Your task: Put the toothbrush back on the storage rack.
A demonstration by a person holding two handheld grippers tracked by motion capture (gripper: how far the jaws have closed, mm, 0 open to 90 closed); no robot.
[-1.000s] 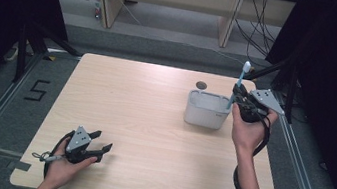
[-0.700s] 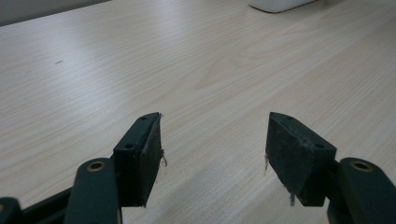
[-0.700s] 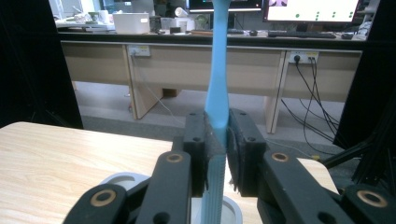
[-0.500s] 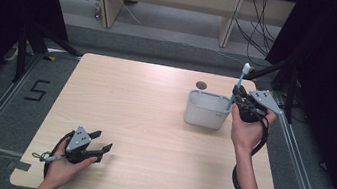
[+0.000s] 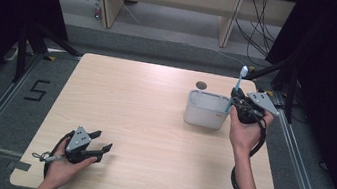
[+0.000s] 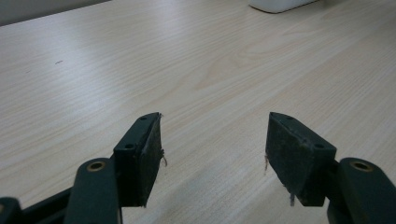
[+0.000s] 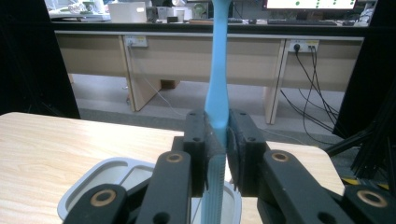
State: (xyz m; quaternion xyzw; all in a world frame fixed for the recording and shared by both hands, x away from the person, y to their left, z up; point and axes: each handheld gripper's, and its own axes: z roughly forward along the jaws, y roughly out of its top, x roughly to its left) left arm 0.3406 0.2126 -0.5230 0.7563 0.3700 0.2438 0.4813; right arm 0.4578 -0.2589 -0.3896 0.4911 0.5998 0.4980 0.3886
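The right gripper point(image 5: 234, 100) clamps a toothbrush point(image 7: 217, 93) upright above the holder point(image 5: 204, 111); a tilt (slight) could snag its rim. The left gripper point(image 5: 100, 145) rests wide, empty.

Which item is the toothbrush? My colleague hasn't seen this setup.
Find the wooden table, then the white holder near its far right corner. The toothbrush stands upright over it in the right gripper: slim, light blue, white head on top.

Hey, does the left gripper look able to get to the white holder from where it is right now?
Probably yes. The left gripper rests open at the near left corner of the table, holding nothing, and bare wood lies between it and the white holder. The right gripper, with the blue toothbrush, crowds only the holder's right side.
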